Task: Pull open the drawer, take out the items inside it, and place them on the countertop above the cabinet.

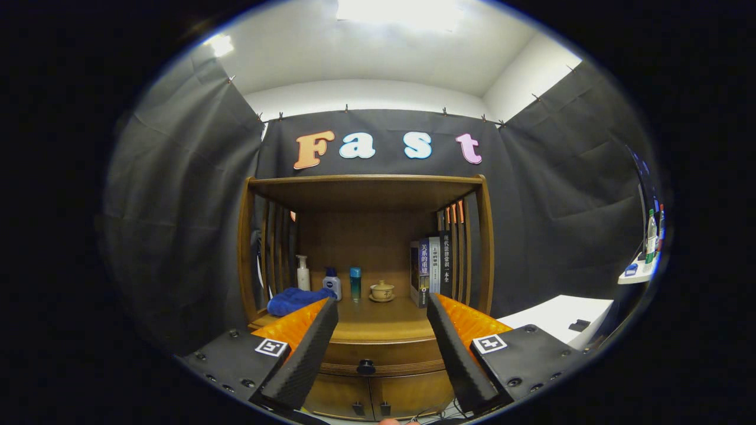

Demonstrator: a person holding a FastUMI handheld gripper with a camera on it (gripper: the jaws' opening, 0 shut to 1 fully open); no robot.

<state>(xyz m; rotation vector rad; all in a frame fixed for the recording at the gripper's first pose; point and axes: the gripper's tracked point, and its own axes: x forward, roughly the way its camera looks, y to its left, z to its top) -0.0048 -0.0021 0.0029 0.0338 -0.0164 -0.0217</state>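
Note:
A wooden cabinet stands straight ahead against the booth wall. Its drawer is closed, with a dark round knob at the middle of its front. The countertop above it carries several items. My gripper is open and empty, held some way in front of the cabinet. The knob sits between and below the two fingers, well apart from them. Whatever is inside the drawer is hidden.
On the countertop lie a blue cloth, a white pump bottle, a small blue-capped bottle, a teal tube, a lidded cup on a saucer and upright books. Two cabinet doors sit under the drawer. A white table is to the right.

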